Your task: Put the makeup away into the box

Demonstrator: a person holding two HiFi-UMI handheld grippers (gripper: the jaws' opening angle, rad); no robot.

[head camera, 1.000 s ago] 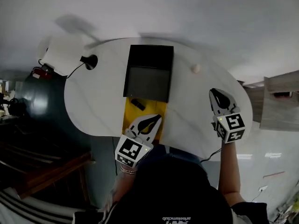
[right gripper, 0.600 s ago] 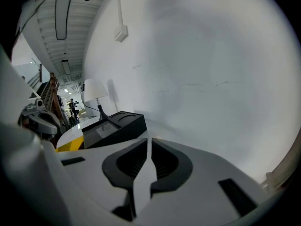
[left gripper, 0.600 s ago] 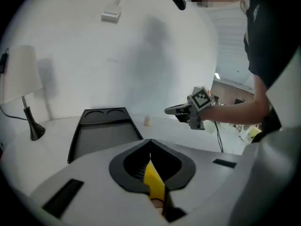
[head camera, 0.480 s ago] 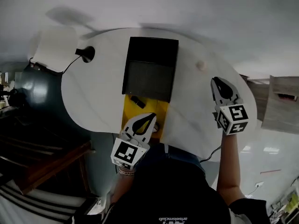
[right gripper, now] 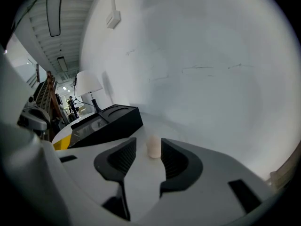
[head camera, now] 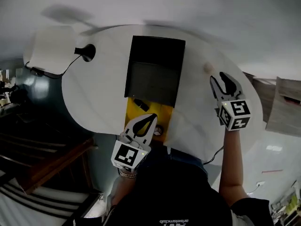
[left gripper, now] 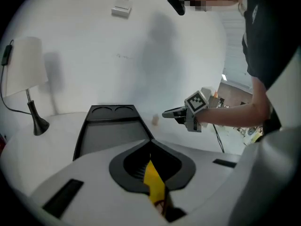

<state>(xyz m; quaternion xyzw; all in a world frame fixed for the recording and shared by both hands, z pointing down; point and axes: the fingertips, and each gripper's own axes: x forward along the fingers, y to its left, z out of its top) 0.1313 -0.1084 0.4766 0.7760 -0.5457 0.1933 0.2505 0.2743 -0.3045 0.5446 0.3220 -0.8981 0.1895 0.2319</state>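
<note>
A: Room to move?

B: Plenty. The white oval table [head camera: 99, 98] is bare left of the black box [head camera: 153, 74], up to the lamp [head camera: 51, 48] at the far-left edge. Bare again btw the box and the right gripper [head camera: 221, 79]. The wall runs right behind the far edge. The right gripper sits near the table's right rim.

A: Fingers?

B: The right ones have just been opening and are now wide apart. The makeup item [right gripper: 154, 147], a small pale cylinder, stands upright on the table in line w/ the gap, just past the tips. Pads aren't on it, and it's well apart from the box. Left gripper [left gripper: 150, 145]: fingers closed together, holding nothing. Only a yellow sliver shows through the slit.

A: Anything in the way?

B: A yellow panel [head camera: 141, 113] sticks out from the box's near end w/ a small dark item [head camera: 138, 104] on it. The left gripper hovers over that.

A: Unclear bits?

B: The near table edge is cut off by the person's body. There's a round thing [head camera: 158, 130] beside the left gripper, can't tell what.
</note>
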